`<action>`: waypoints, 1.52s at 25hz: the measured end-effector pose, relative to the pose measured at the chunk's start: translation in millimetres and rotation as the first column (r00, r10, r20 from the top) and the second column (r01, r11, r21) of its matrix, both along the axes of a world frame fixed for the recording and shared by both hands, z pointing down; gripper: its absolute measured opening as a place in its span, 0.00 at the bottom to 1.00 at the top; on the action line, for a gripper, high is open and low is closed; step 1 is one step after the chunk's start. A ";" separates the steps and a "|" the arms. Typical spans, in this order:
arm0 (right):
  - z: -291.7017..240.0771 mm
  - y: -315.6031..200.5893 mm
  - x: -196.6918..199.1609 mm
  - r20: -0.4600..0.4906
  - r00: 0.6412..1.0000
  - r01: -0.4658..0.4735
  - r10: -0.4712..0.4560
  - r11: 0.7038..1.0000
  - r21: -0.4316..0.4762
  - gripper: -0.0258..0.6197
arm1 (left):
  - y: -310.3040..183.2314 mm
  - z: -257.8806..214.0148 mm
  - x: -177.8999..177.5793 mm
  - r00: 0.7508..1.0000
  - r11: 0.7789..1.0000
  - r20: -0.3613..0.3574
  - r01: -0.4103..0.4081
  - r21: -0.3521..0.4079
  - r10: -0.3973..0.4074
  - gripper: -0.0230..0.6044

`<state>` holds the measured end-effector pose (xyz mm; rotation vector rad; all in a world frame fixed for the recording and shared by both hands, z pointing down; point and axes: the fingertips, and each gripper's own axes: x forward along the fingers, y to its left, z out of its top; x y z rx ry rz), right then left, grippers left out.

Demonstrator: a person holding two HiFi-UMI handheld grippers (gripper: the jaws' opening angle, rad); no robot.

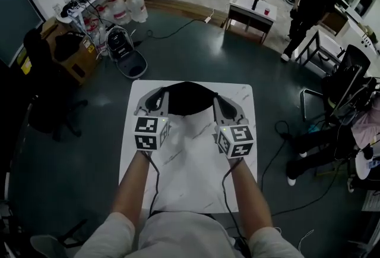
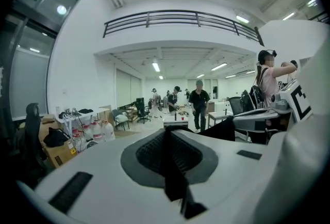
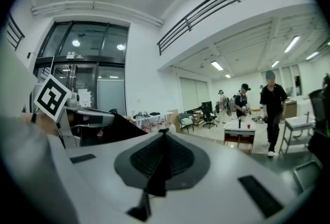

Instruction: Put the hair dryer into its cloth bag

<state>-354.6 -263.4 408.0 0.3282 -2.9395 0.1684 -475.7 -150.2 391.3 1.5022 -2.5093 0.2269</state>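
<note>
The black cloth bag (image 1: 187, 98) hangs stretched between my two grippers above the far part of the white table (image 1: 190, 185). My left gripper (image 1: 159, 97) is shut on the bag's left edge, and a fold of black cloth (image 2: 174, 169) runs between its pads. My right gripper (image 1: 217, 102) is shut on the right edge, with a similar strip of cloth (image 3: 157, 171) pinched in its jaws. From the left gripper view the bag (image 2: 227, 129) runs off to the right toward the other gripper (image 2: 260, 117). No hair dryer shows in any view.
A small white table with a red cup (image 1: 252, 8) stands beyond on the floor. Water jugs (image 1: 127, 7) and a cart sit at back left, office chairs (image 1: 347, 75) at right. People stand at the back right. Cables trail across the dark floor.
</note>
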 end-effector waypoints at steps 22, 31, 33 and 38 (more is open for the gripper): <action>81.7 75.8 132.2 -0.197 0.977 0.062 -0.078 0.994 -0.088 0.07 | 77.5 70.1 135.5 0.987 0.997 -0.156 0.009 -0.075 -0.021 0.08; 129.0 117.2 185.1 -0.290 0.951 0.074 -0.107 0.990 -0.124 0.07 | 131.3 129.7 208.9 0.970 0.985 -0.242 -0.008 -0.171 -0.034 0.08; 142.9 123.4 196.9 -0.311 0.945 0.059 -0.102 0.988 -0.145 0.07 | 139.7 146.1 220.8 0.968 0.979 -0.247 -0.011 -0.203 -0.041 0.08; 161.6 131.6 222.5 -0.352 0.930 0.057 -0.106 0.988 -0.145 0.07 | 143.7 171.5 251.6 0.956 0.974 -0.288 -0.012 -0.228 -0.055 0.08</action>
